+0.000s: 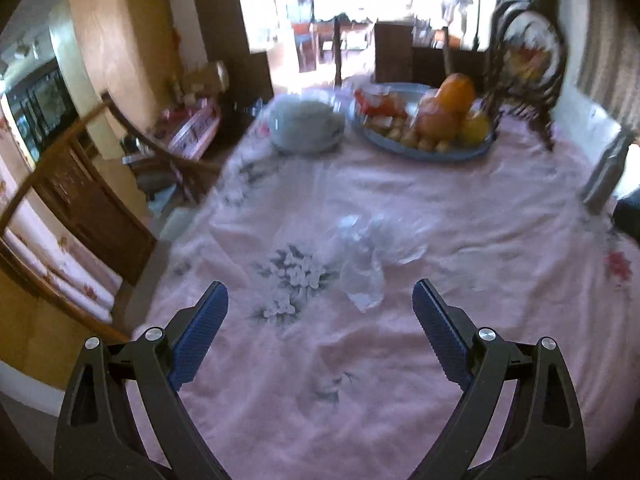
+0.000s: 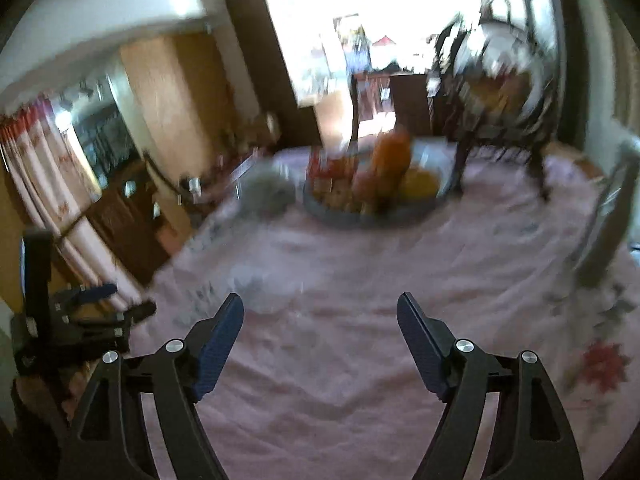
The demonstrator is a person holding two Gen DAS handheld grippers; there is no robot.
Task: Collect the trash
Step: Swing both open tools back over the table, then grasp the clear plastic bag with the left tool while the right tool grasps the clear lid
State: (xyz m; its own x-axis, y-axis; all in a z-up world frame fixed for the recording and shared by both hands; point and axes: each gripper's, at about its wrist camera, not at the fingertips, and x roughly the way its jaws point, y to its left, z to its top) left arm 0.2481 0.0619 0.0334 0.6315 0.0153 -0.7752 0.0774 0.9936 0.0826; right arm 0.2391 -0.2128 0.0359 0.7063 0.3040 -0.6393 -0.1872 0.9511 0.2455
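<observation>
A crumpled clear plastic wrapper (image 1: 370,252) lies on the pink flowered tablecloth (image 1: 360,360), just ahead of my left gripper (image 1: 320,300), which is open and empty above the cloth. In the right wrist view the wrapper (image 2: 266,286) shows blurred, ahead and left of my right gripper (image 2: 320,316), which is open and empty. The left gripper (image 2: 96,304) appears at the far left of that view.
A blue plate (image 1: 428,148) of oranges, apples and snacks stands at the far side, beside a pale lidded bowl (image 1: 306,122). A dark ornate stand (image 1: 528,64) is at the back right. A wooden chair (image 1: 80,200) stands left of the table. A grey object (image 1: 608,172) lies at the right edge.
</observation>
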